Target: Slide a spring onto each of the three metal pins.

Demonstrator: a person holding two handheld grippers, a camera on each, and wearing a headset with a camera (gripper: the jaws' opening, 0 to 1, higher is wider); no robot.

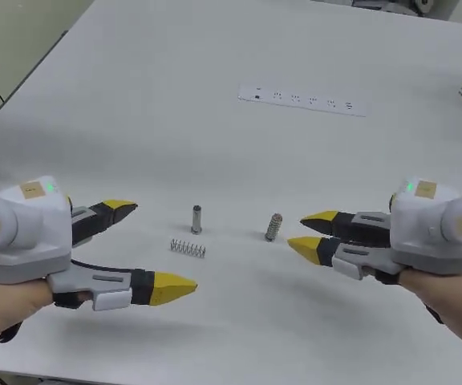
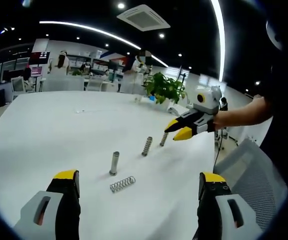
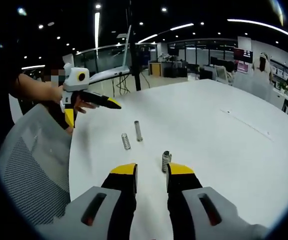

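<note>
- Fingers (image 1: 163,287) of the left gripper (image 1: 145,247) are spread wide apart and hold nothing. They hover over the near left of the white surface (image 1: 215,144).
- Fingers of the right gripper (image 1: 311,231) stand a little apart, with a narrow gap between the yellow tips and nothing clamped in it. This gripper hovers at the near right and points toward the middle.
- Between the two grippers, a bare metal pin (image 1: 196,218) stands upright on the surface.
- Just in front of that pin, on the person's side, a loose spring (image 1: 188,248) lies flat on its side, close to the pin but not touching it.
- To the right of these, a pin wearing a spring (image 1: 273,227) stands close to upright, just beside the right gripper's fingertips. In the right gripper view it shows through the gap between the fingers, just ahead of the tips.
- Farther back, well apart from the pins, a white power strip (image 1: 303,99) lies on the surface.
</note>
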